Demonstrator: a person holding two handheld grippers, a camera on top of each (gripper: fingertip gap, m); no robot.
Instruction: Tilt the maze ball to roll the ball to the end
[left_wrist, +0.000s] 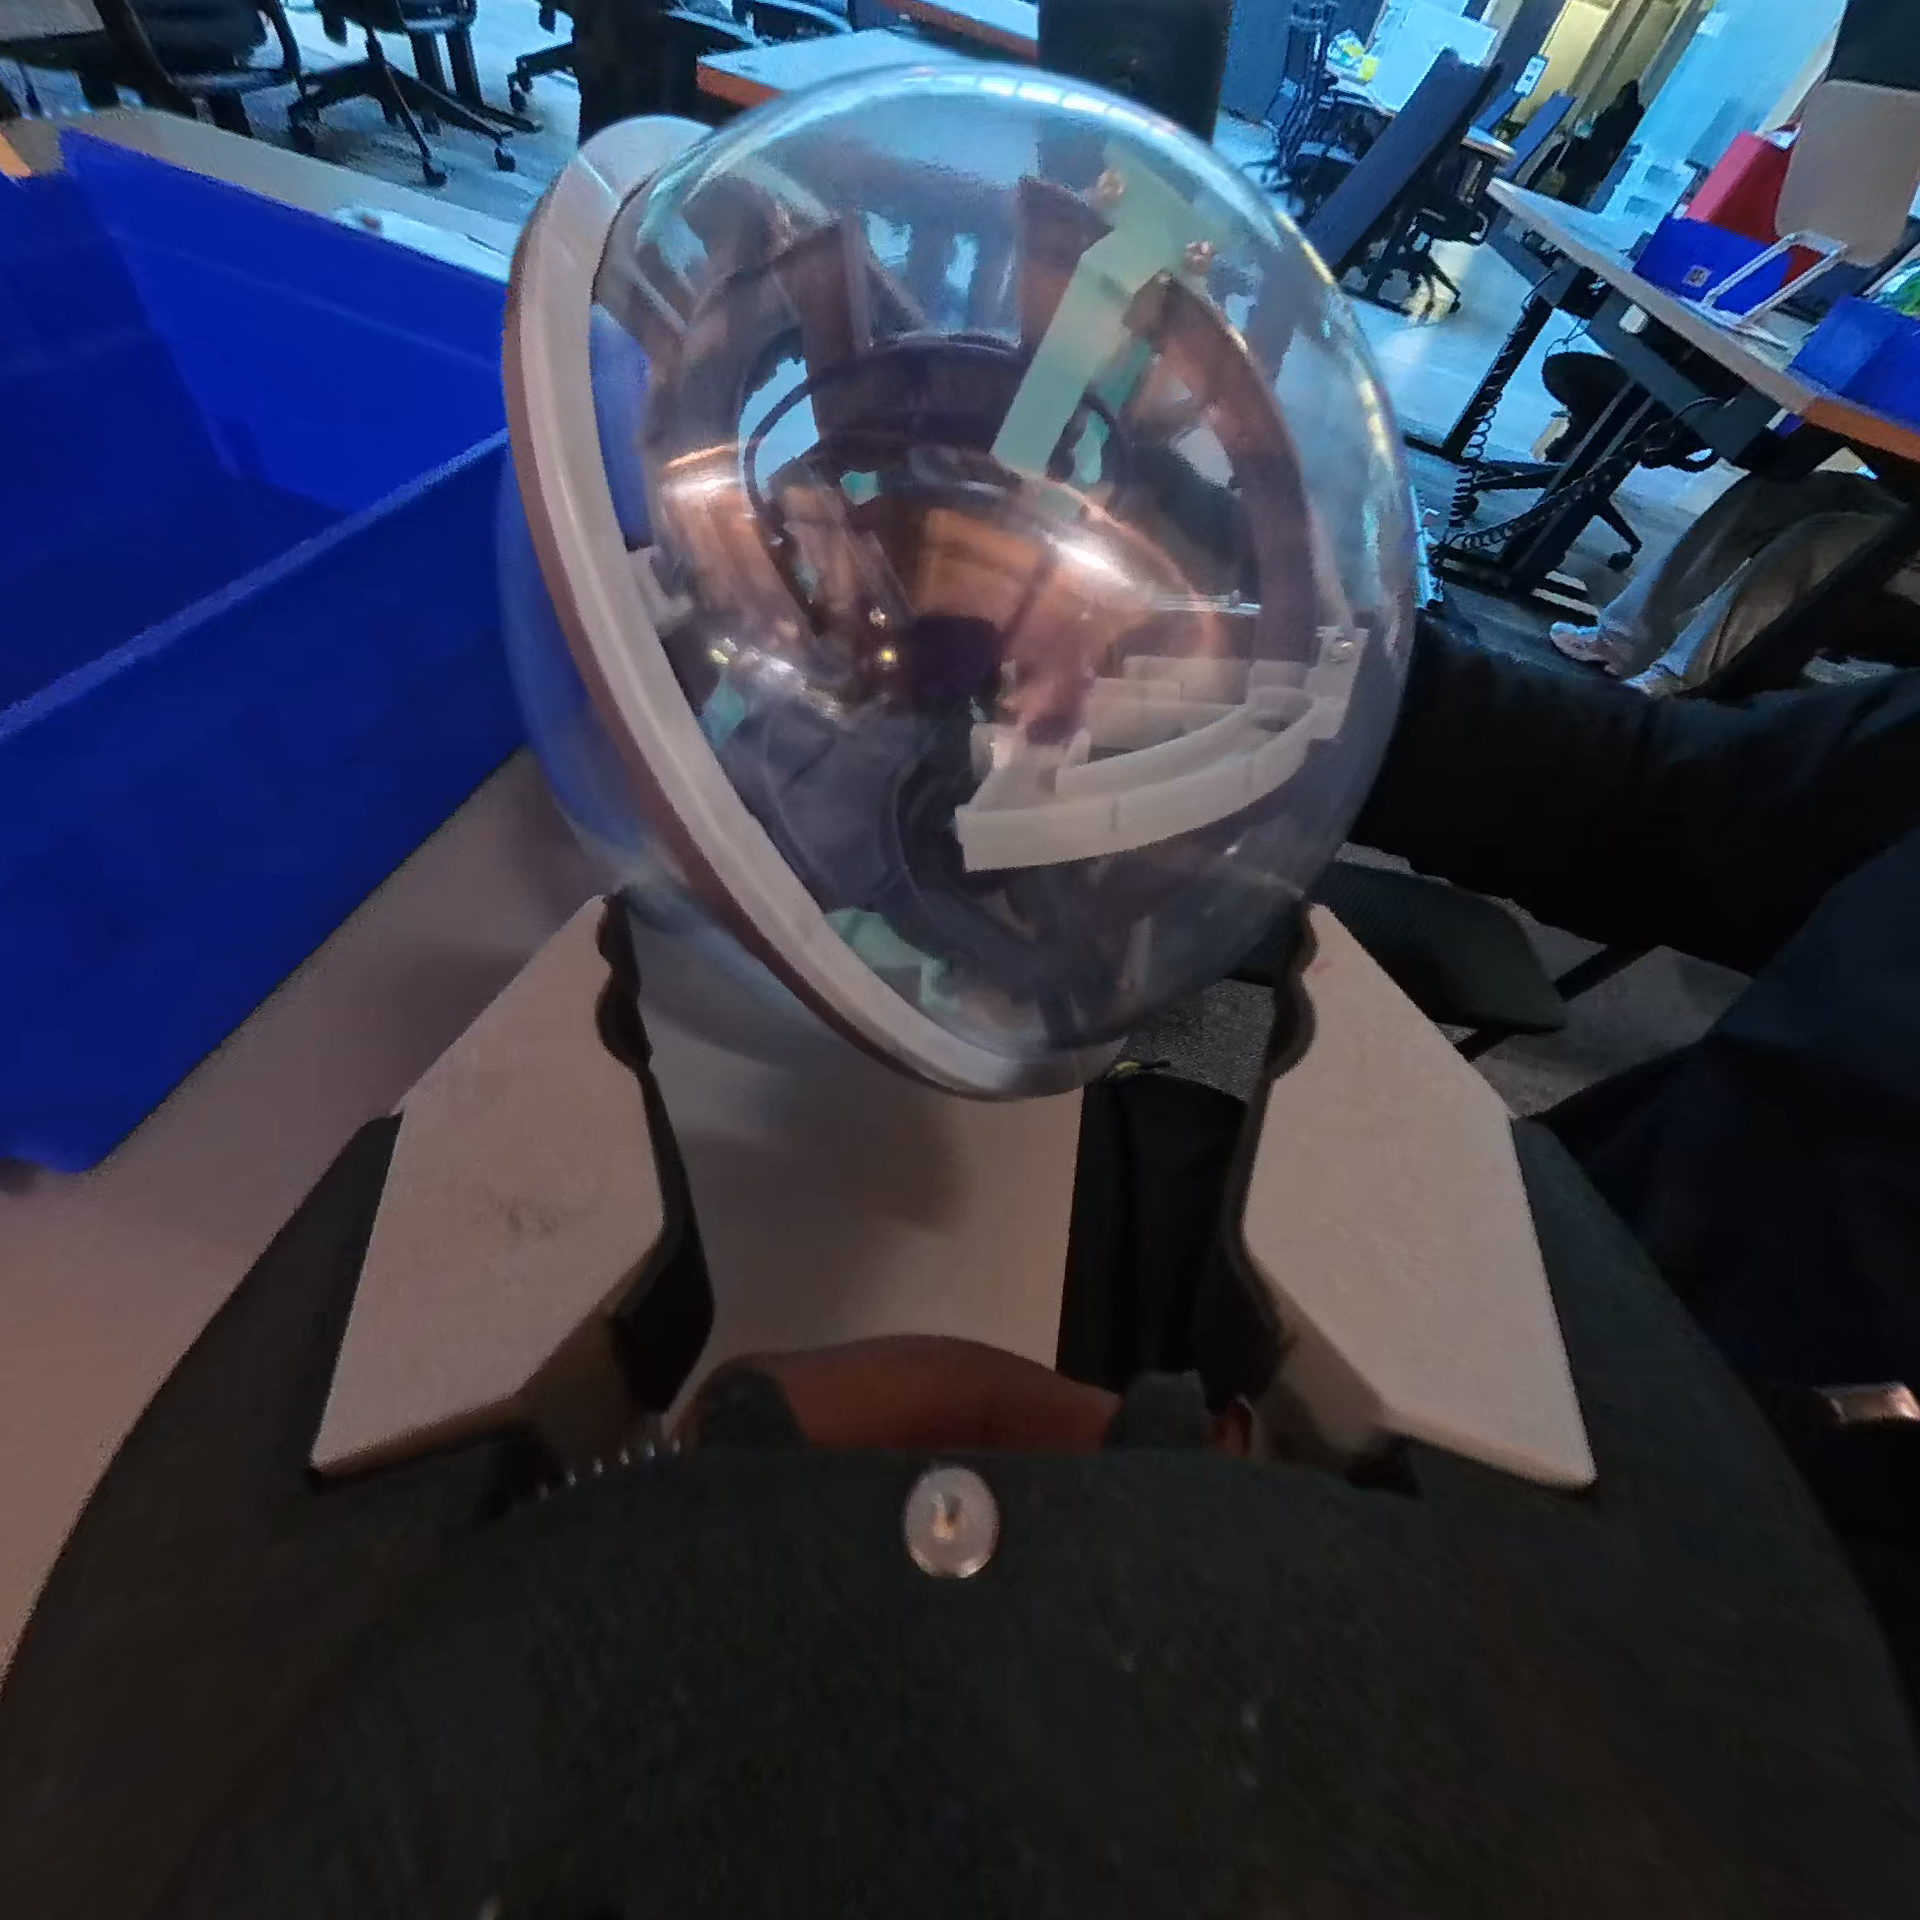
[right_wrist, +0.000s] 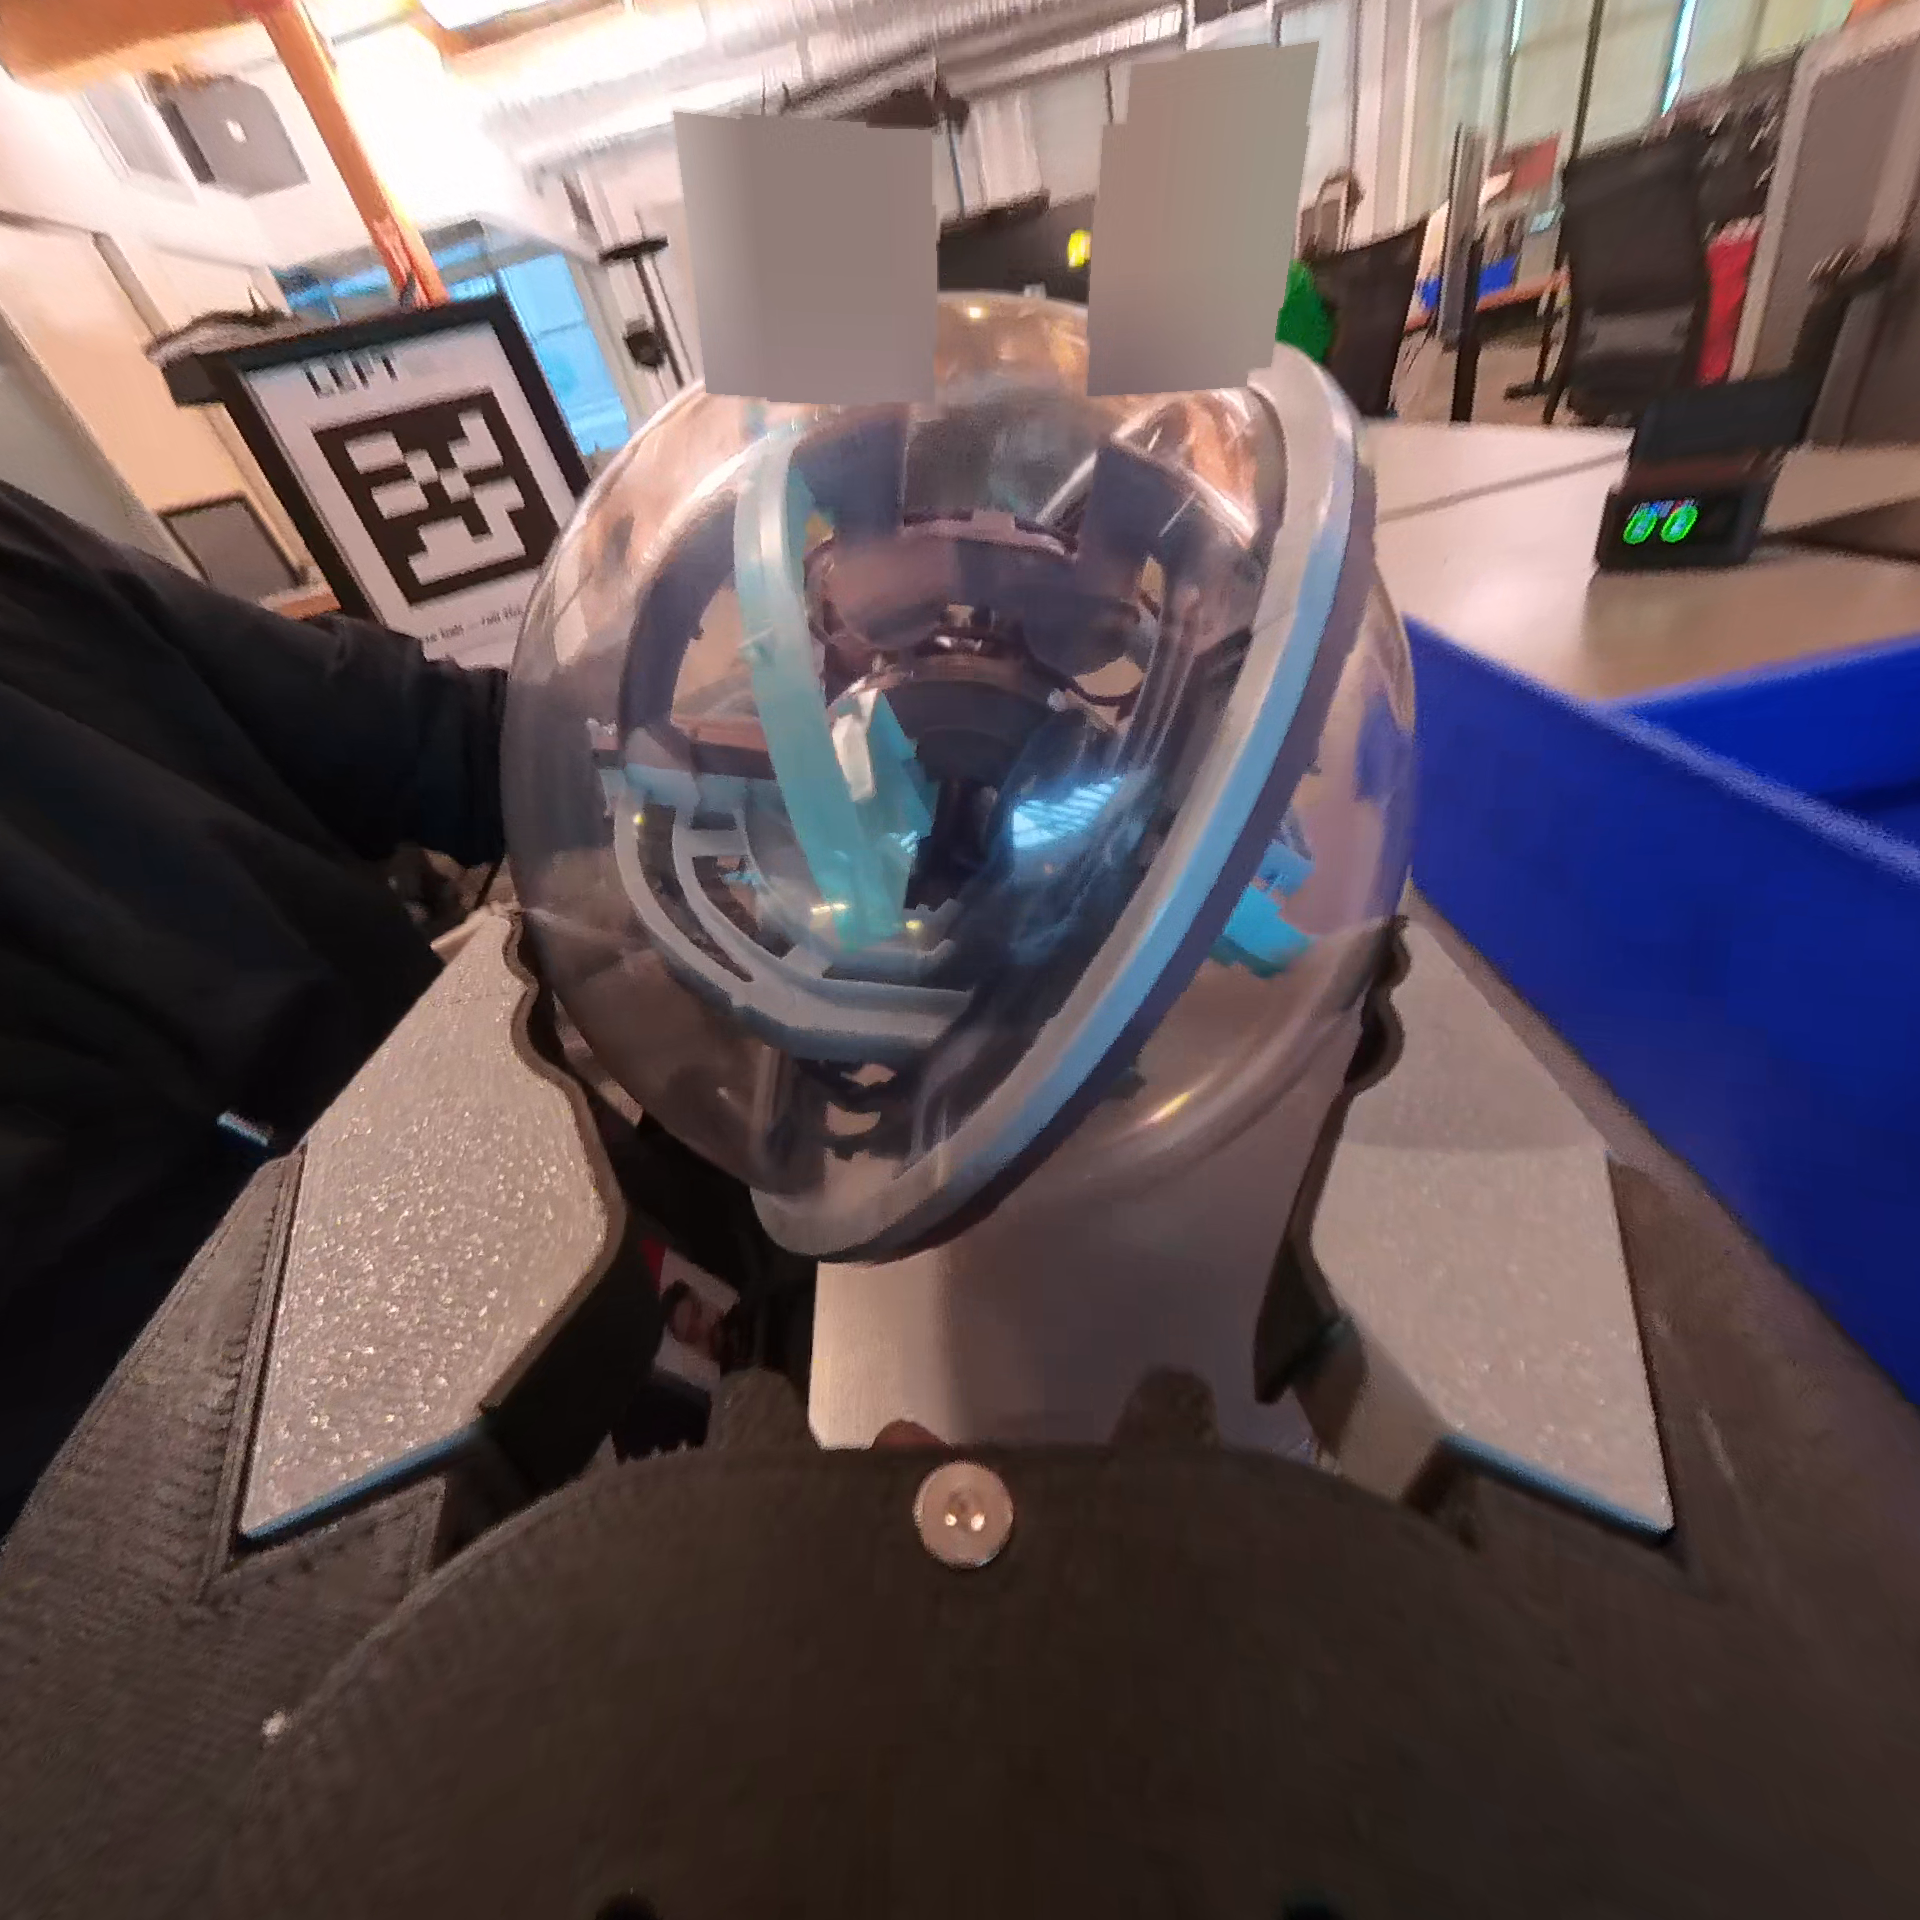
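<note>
Both tongs, left (left_wrist: 956, 935) and right (right_wrist: 956, 977), spread wide, clamp the maze ball (left_wrist: 966, 561).

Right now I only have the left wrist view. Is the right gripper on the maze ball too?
Observer: Yes. In the right wrist view the right gripper has the maze ball between its fingers, with a fingertip against each side of the clear shell.
Operator: Anything behind the ball from there?
Observer: A black-and-white marker board stands behind it on the left, above a dark sleeve.
Operator: What's on the table on that side?
Observer: A small black device with green lights sits on the table, beyond the blue bin.
</note>
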